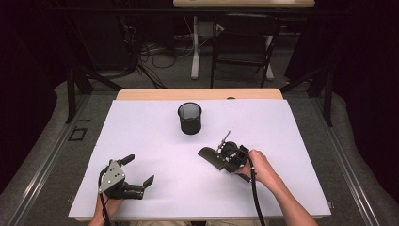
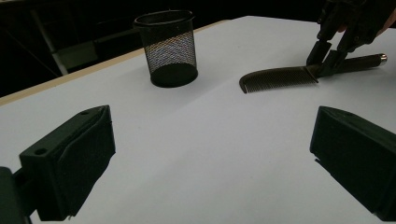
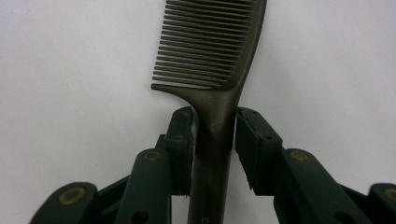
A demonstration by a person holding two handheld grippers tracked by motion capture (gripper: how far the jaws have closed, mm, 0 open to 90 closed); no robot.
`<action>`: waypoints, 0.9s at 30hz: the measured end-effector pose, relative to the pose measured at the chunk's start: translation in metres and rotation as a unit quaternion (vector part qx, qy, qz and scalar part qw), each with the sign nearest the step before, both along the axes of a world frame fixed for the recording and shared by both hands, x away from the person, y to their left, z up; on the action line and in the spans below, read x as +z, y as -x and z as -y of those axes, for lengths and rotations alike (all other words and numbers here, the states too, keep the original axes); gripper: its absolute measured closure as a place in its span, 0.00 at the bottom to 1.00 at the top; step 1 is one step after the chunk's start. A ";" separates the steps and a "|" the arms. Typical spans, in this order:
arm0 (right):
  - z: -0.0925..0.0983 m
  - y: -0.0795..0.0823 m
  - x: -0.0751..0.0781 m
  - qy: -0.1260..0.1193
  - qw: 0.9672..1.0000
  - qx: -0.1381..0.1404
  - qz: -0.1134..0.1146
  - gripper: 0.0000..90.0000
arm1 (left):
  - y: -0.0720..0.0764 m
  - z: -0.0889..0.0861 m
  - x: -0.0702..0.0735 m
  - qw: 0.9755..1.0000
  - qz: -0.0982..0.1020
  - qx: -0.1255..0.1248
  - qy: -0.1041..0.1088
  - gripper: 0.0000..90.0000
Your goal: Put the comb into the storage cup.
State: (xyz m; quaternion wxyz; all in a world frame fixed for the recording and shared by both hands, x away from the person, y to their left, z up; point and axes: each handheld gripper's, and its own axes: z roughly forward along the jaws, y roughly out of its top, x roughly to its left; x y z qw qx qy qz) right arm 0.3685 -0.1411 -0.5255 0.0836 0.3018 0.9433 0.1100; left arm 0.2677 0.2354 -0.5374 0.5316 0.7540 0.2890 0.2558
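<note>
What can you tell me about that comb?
The comb is dark brown, plastic by its look, with a row of fine teeth and a round handle ending in a shiny tip. It lies flat on the white table, right of the mesh cup. The right tongs straddle its neck.

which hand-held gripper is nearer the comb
Right. The right hand-held gripper straddles the comb at its neck, where the handle begins; the left hand-held gripper sits well off to the comb's left, open over bare table.
</note>
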 end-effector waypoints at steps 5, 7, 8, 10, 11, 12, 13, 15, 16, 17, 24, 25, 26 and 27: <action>0.000 -0.001 -0.003 0.002 1.000 -0.004 -0.002 0.75 | 0.000 0.000 0.001 1.000 0.002 -0.001 -0.001 0.00; 0.001 -0.001 -0.003 -0.001 1.000 -0.006 -0.004 0.76 | 0.001 0.000 0.001 1.000 0.002 -0.001 -0.002 0.00; 0.001 -0.001 -0.003 0.000 1.000 -0.005 -0.002 0.76 | 0.001 0.000 0.001 1.000 0.002 -0.001 -0.001 0.00; 0.001 -0.001 -0.003 -0.001 1.000 -0.006 -0.003 0.76 | 0.001 0.000 0.001 1.000 0.002 -0.001 -0.001 0.00; 0.001 -0.001 -0.003 -0.003 1.000 -0.009 -0.005 0.77 | 0.000 0.000 0.001 1.000 0.001 -0.001 -0.001 0.00; 0.001 -0.001 -0.003 -0.006 1.000 -0.012 -0.008 0.78 | 0.000 0.000 0.000 1.000 0.000 -0.001 -0.001 0.00; 0.002 -0.002 -0.003 -0.007 1.000 -0.011 -0.010 0.78 | 0.000 0.000 0.000 1.000 0.001 -0.002 -0.002 0.00; 0.004 -0.002 -0.003 -0.014 1.000 -0.016 -0.014 0.79 | 0.000 0.000 0.000 1.000 0.001 -0.002 0.000 0.00; 0.004 -0.003 -0.003 -0.017 1.000 -0.019 -0.017 0.79 | 0.000 0.000 0.000 1.000 0.001 -0.002 -0.001 0.00; 0.005 -0.003 -0.003 -0.018 0.999 -0.019 -0.019 0.79 | 0.000 0.000 0.000 1.000 0.000 -0.003 -0.001 0.00; 0.007 -0.004 -0.003 -0.027 0.999 -0.029 -0.026 0.80 | 0.000 -0.001 0.001 1.000 0.001 -0.002 -0.002 0.00; 0.008 -0.004 -0.003 -0.030 0.999 -0.027 -0.027 0.80 | 0.000 -0.001 0.001 1.000 0.001 -0.002 -0.001 0.00; 0.008 -0.004 -0.003 -0.034 0.999 -0.028 -0.028 0.80 | 0.000 -0.001 0.001 1.000 0.001 -0.002 -0.001 0.00; 0.009 -0.004 -0.002 -0.035 0.999 -0.028 -0.028 0.80 | 0.000 -0.001 0.001 1.000 0.001 -0.002 -0.001 0.00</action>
